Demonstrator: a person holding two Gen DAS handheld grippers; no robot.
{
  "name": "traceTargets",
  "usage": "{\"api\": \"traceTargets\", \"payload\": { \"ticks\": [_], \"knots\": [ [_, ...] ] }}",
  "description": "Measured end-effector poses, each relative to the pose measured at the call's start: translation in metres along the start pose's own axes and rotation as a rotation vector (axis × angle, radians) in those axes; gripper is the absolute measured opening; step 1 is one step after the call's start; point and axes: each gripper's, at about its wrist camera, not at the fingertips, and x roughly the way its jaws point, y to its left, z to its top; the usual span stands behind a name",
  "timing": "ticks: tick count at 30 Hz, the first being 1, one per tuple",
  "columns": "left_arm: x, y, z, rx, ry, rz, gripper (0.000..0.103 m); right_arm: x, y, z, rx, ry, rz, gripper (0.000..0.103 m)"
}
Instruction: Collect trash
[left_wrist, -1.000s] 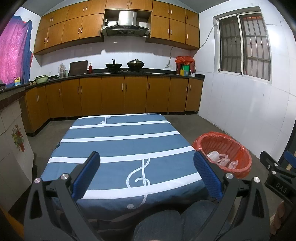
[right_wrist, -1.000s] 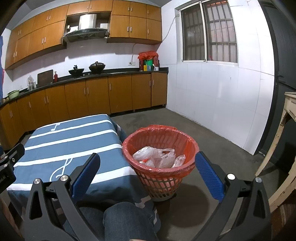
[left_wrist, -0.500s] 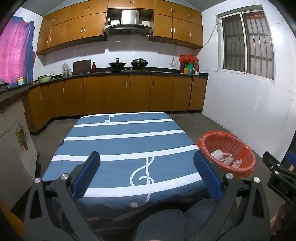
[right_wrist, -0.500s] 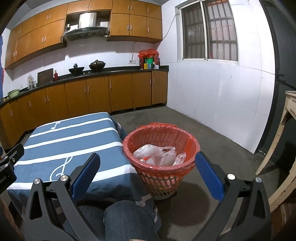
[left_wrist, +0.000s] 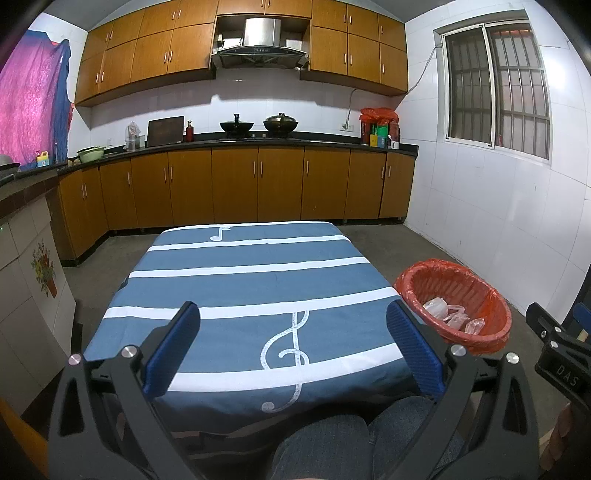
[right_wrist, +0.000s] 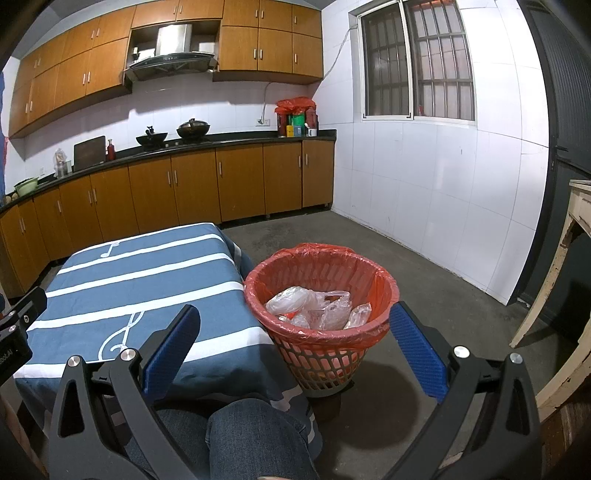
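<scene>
Both tongs wide and empty: left gripper (left_wrist: 293, 350) has risen slightly over the table (left_wrist: 243, 280); right gripper (right_wrist: 295, 343) unchanged beside the bin (right_wrist: 321, 325). Wrappers (right_wrist: 314, 306) binned, likely finished.

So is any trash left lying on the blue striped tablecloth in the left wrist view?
No, the tablecloth shows only its stripes and music notes, while the clear plastic trash sits in the red-lined basket.
</scene>
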Motion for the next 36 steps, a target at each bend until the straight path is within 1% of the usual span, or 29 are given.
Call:
{"api": "traceTargets", "payload": {
  "ticks": [22, 36],
  "knots": [
    [0.0004, -0.0004, -0.0001, 0.001, 0.002, -0.001, 0.099, 0.0006, -0.0006, -0.0008, 0.001, 0.003, 0.0, 0.101],
    [0.0046, -0.0007, -0.006, 0.007, 0.008, -0.006, 0.099, 0.0006, -0.0016, -0.0009, 0.002, 0.005, 0.0, 0.101]
  ]
}}
